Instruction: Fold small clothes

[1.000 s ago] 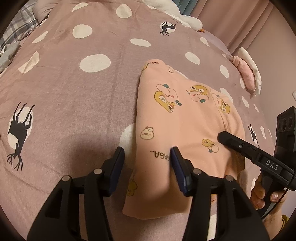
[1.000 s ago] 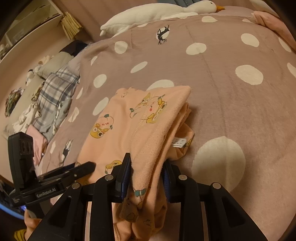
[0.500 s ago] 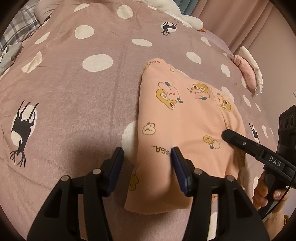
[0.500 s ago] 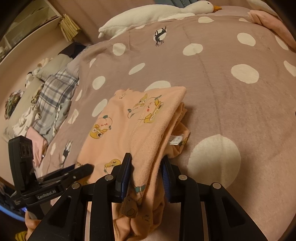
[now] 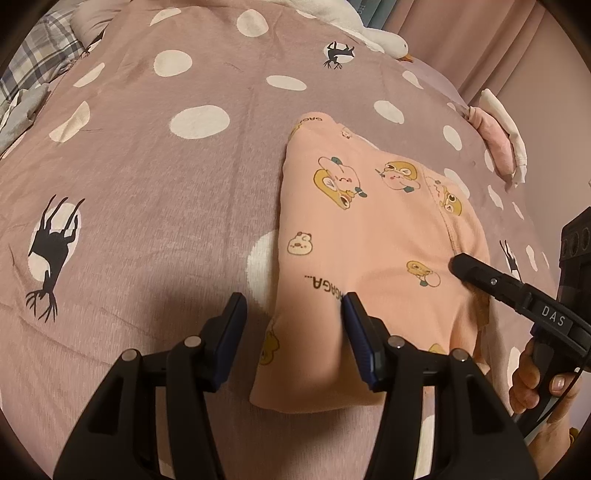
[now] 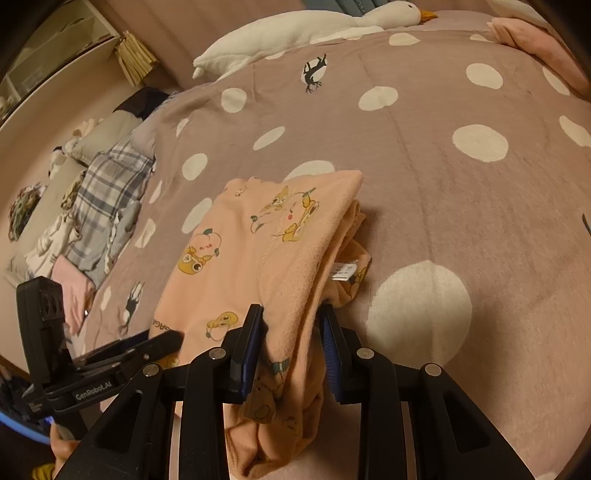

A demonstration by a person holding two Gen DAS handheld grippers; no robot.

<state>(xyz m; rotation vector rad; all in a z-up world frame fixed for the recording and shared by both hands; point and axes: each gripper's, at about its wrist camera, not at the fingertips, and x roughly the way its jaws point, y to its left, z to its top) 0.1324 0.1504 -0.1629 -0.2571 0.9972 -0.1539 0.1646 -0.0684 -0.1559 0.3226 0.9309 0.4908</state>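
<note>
A small peach garment with cartoon prints lies folded on the dotted mauve bedspread. My left gripper is open, its jaws straddling the garment's near left edge, the right pad touching the cloth. In the right wrist view the garment lies in layers with a white label showing. My right gripper is open a little around the garment's near right edge, the cloth bunched between the pads. Each gripper shows in the other's view: the right one, the left one.
A white goose plush lies at the head of the bed. Pink and white clothes sit at the far right. A plaid garment and other clothes are heaped at the left side of the bed.
Both grippers have drawn back slightly from the garment. The right gripper's jaws have widened a little around the cloth. The garment has stayed in place.
</note>
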